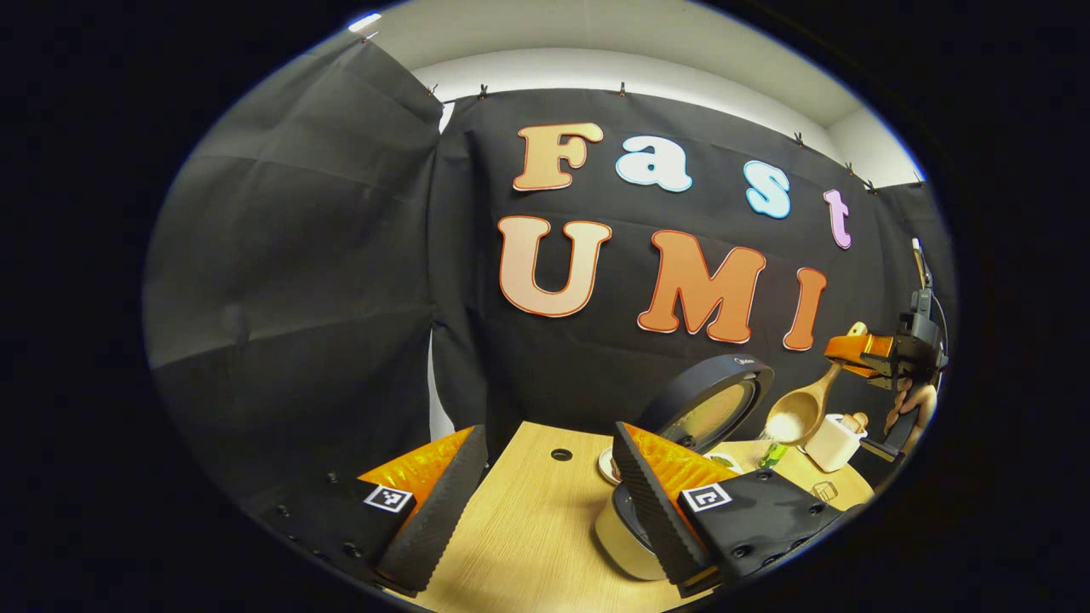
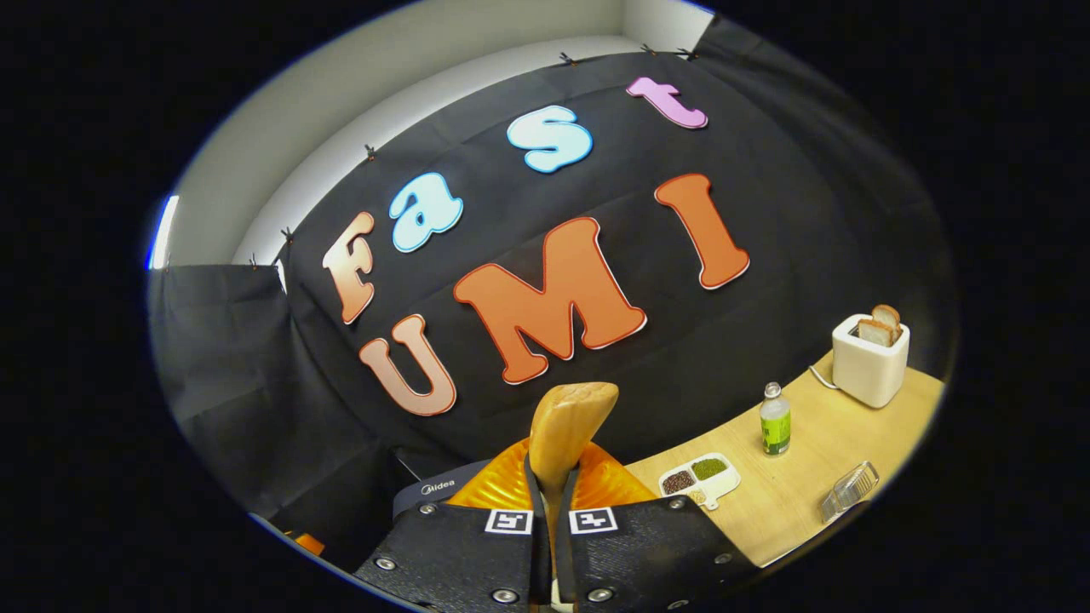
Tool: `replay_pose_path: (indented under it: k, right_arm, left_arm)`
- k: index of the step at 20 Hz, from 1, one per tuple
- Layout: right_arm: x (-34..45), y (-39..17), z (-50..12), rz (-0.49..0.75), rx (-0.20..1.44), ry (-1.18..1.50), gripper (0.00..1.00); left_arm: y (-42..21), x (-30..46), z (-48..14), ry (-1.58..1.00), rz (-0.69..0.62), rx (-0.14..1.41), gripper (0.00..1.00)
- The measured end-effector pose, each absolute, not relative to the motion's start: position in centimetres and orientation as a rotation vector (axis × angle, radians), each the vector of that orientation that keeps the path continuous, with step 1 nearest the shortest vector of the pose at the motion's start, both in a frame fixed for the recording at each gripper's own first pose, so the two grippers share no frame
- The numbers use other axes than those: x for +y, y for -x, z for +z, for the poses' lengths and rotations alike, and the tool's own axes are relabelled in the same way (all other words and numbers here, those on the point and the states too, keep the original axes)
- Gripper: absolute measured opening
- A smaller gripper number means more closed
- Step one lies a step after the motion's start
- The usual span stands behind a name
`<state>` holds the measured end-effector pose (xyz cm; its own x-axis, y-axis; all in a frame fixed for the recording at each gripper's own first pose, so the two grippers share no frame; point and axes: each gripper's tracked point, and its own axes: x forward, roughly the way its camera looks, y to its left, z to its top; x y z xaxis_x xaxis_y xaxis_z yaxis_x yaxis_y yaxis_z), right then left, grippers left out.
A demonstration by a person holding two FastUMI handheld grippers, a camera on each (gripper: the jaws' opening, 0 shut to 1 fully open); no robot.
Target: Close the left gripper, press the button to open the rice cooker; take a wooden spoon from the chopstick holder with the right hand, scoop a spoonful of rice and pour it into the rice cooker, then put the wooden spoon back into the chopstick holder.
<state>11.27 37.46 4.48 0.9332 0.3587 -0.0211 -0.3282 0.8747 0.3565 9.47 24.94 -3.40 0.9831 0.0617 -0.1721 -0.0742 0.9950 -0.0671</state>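
Rice cooker [image 1: 647,519] lid [image 1: 711,409] stands open. Right gripper [image 2: 549,511] is clamped on the wooden spoon [image 1: 800,409]; rice spills from its bowl at the cooker's 2 o'clock. Left gripper [image 1: 545,502] fingers stand apart. Remaining: finish pouring, return spoon to holder.

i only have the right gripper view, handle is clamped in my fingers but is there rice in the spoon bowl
Observer: Yes. In the left gripper view the light wooden spoon held by the right hand-held gripper carries a white heap of rice in its bowl.
Operator: is the cooker lid open
Observer: Yes, the dark round lid of the white rice cooker stands raised.
Operator: where is the spoon against it
Observer: The bowl hangs just right of the raised lid, tilted down, with rice starting to fall.
Operator: left one in the way
Observer: The left hand-held gripper is open, low in front of the cooker.
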Motion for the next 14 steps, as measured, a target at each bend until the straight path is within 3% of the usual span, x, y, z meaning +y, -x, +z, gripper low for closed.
replay_pose_path:
  k: [14]
  right_arm:
    - [40.3,-9.5,7.1,0.427,-0.037,-0.118,0.01]
  left_arm:
    - [-9.5,25.9,-3.3,0.057,0.085,0.156,0.98]
